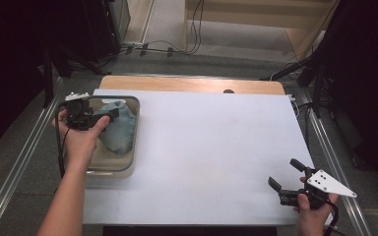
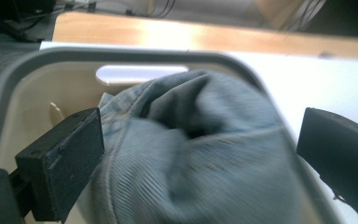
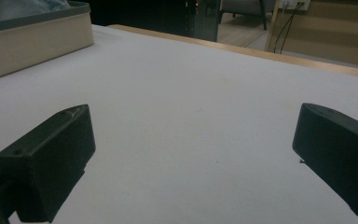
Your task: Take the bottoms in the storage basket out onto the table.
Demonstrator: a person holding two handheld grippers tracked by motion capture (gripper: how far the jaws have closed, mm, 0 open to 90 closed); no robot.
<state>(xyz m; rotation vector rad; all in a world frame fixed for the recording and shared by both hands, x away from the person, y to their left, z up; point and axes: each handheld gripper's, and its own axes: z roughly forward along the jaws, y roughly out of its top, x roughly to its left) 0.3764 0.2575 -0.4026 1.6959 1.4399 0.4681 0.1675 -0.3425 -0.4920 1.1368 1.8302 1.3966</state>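
Denim cloth (image 1: 117, 127), bunched into a soft heap, lies inside the beige bin (image 1: 134, 142) at the table's left edge, its bulk against the bin's right wall and its longer side running from the near end of the bin toward the far end; being crumpled, it points no clear way. The person's left forearm comes up from the bottom of the high view and the hand arches over the bin, holding the left gripper (image 1: 109, 116) low above the cloth and aimed rightward across it. In the left gripper view its jaws stand wide apart with the folded denim (image 2: 200, 154) bulging between them, neither pad pressing on it as far as can be seen. The right gripper (image 1: 287, 173) is held at the near right corner of the white table (image 1: 206, 147), well apart from the bin and aimed left and away over the bare surface; its jaws also stand wide apart with nothing between them.
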